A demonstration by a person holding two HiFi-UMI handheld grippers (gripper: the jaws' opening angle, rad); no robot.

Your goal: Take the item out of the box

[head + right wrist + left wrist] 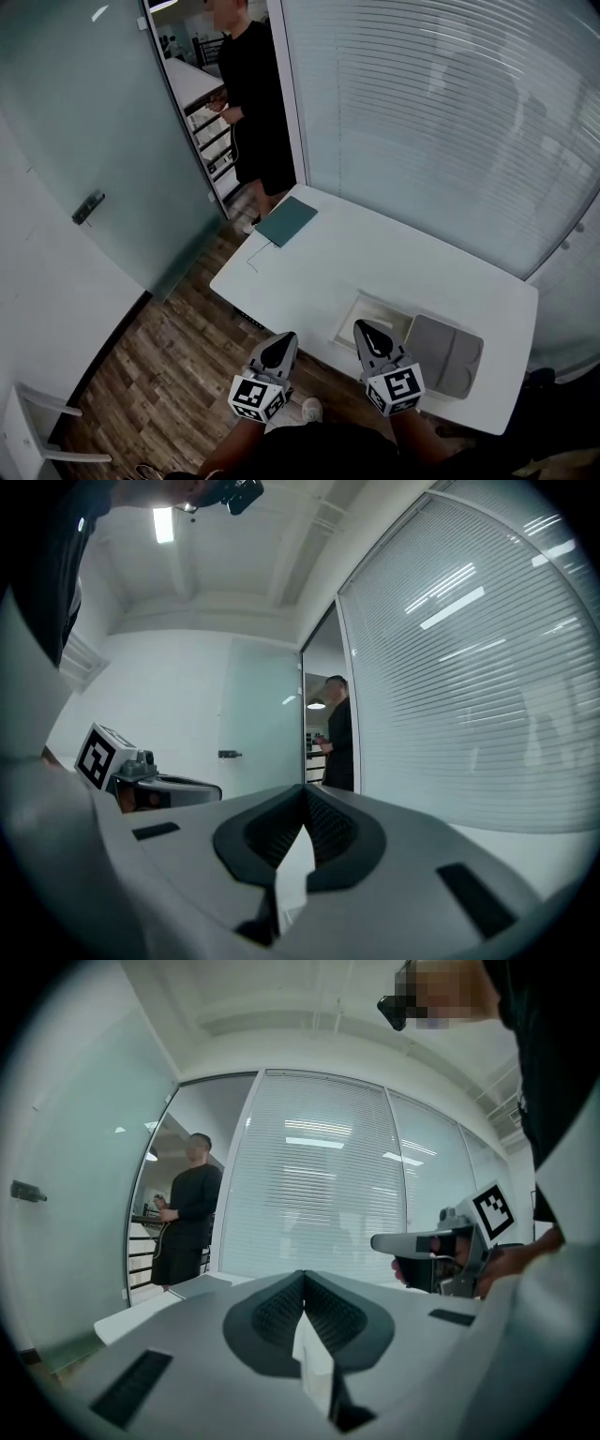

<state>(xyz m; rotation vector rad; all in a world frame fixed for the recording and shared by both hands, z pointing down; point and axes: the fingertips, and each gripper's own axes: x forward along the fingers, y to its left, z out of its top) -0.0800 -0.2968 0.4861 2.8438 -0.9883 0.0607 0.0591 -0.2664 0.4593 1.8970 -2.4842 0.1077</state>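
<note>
**Room.** Small office with a wood floor, a blind-backed glass partition and a frosted door. A white surface (309, 272) fills the corner. A person in black (251, 103) stands in the doorway, well apart from the work.

**Head view.**
- The box (370, 314) is white, shallow and open-topped, and sits at the near edge of the surface. Its contents are pale against pale and cannot be made out.
- A grey flat pad (445, 354) lies just beside the box on the right.
- A green folder (287, 221) lies at the far corner.
- The left gripper (281, 343) is short of the surface edge, over the floor.
- The right gripper (367, 334) has its tip at the box's near rim.

**Left gripper view.** The jaws are together with nothing between them. They point level across the surface towards the blinds. The box is not in this view.

**Right gripper view.** The jaws are together and empty, and they are also held level. The box is below the frame.

**Step in hand (judgement).** This is the approach; nothing has been grasped yet.
- Tilt both grippers down until the box interior shows between the jaws.
- Part the right jaws before they enter the box.
- Steady a box wall with the left gripper so the light box does not slide off the near edge.
- Lift the item straight up.
</note>
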